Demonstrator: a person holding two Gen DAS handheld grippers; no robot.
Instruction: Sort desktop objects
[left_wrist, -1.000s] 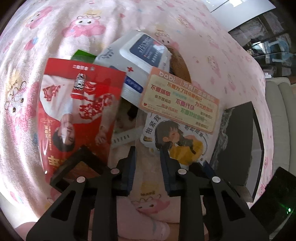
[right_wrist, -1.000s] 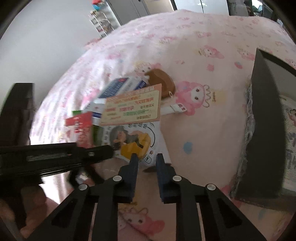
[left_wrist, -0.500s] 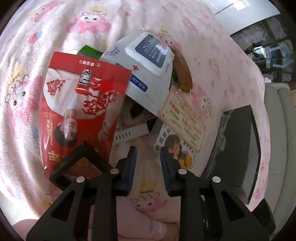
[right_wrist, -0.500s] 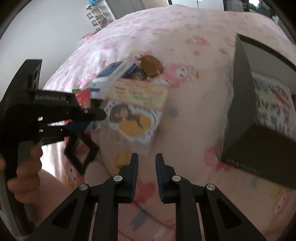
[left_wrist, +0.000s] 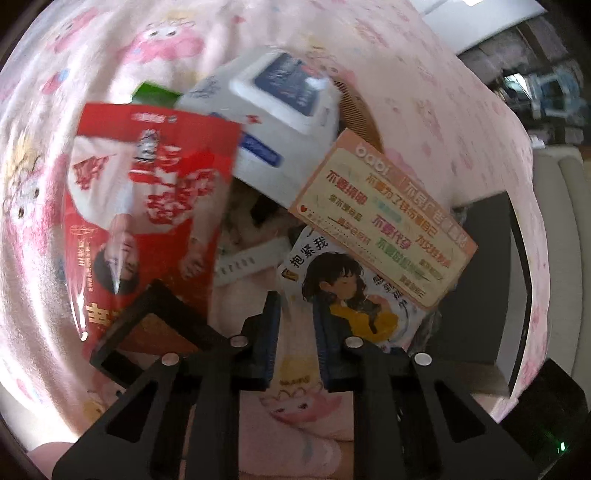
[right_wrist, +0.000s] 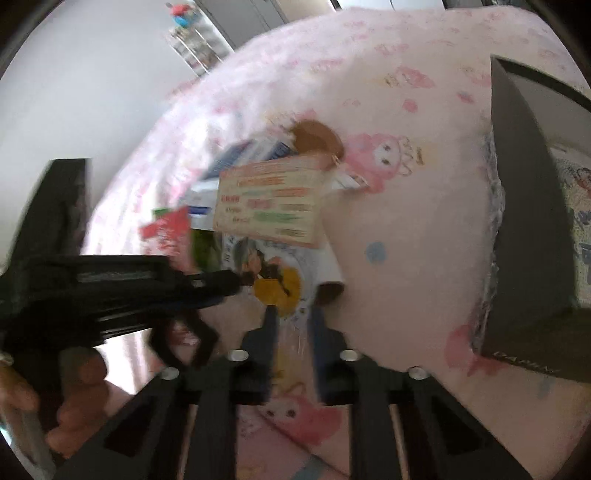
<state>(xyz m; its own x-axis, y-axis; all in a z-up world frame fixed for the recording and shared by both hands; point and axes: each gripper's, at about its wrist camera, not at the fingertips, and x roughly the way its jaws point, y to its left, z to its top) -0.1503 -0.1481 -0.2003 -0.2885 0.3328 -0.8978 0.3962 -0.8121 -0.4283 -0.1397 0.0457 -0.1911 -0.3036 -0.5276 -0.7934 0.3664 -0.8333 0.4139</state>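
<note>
One pile of desktop items on a pink cartoon-print cloth (left_wrist: 424, 92); landmark is the peach card (left_wrist: 380, 218) with coloured text, one of it. Under its near edge lies one girl-picture pack (left_wrist: 354, 295). Left of the card, one red snack bag (left_wrist: 147, 206), with one black square frame (left_wrist: 147, 332) lying on its near end. Behind the card, one white wipes pack (left_wrist: 280, 110) with a blue label. One green item (left_wrist: 155, 94) peeks out behind the bag, type unclear. One brown comb (left_wrist: 360, 110) sits just beyond the wipes. One white strap (left_wrist: 251, 262) lies between bag and girl pack. One black box (right_wrist: 524, 206) stands well right of the card, printed fabric inside.

Left gripper (left_wrist: 295, 314): fingers a narrow gap apart, nothing between them, tips just short of the girl pack. Right gripper (right_wrist: 291, 321): also narrowly parted, empty, tips over the girl pack's near edge; contact cannot be told through blur. Two grippers total.
</note>
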